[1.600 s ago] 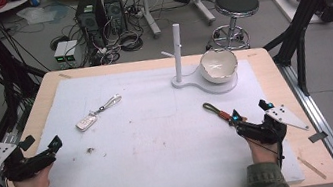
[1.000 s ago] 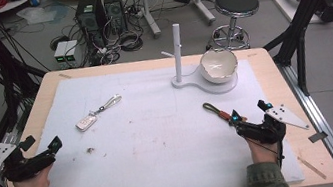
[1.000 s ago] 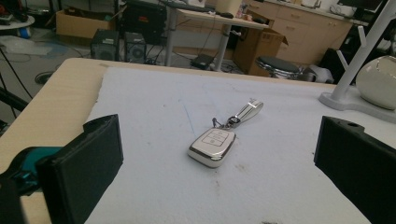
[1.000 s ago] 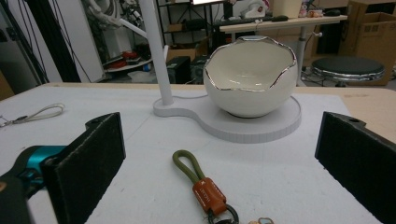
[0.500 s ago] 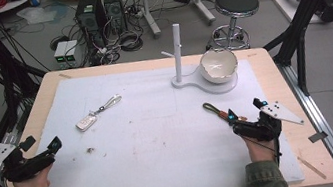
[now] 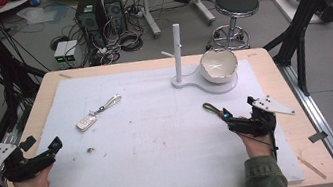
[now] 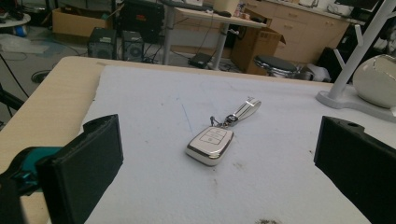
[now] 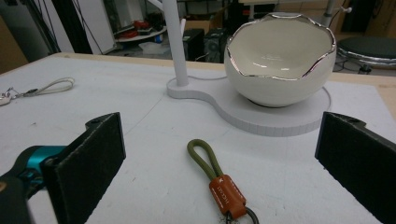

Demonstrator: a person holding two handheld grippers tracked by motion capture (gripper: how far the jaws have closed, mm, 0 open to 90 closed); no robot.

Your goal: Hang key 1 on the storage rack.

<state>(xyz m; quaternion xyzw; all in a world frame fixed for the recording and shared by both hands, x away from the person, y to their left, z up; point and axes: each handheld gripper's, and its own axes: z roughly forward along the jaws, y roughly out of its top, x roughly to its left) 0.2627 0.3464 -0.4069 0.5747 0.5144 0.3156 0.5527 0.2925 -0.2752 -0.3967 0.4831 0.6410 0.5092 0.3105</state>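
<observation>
A white key fob (image 6: 86, 122) with a pale strap lies on the white mat (image 6: 161, 140) at the left. In the left gripper view the key fob (image 7: 210, 144) sits ahead, between the wide-apart black pads (image 7: 88, 158). My left gripper (image 6: 40, 143) is open near the mat's left edge, short of the fob. An olive loop strap with an orange tag (image 6: 211, 110) lies at the right. My right gripper (image 6: 239, 110) is open just behind it. In the right gripper view the strap (image 8: 219, 184) lies low between the pads (image 8: 93, 154), touching neither.
A white bowl (image 6: 219, 65) rests on a white stand base (image 6: 192, 81) with an upright post (image 6: 177, 46) at the back right; in the right gripper view the bowl (image 8: 280, 60) stands beyond the strap. A small dark speck (image 6: 90, 149) marks the mat.
My right gripper has shifted slightly left and forward, closer to the olive strap. The left gripper, the fob and the strap have stayed put.
</observation>
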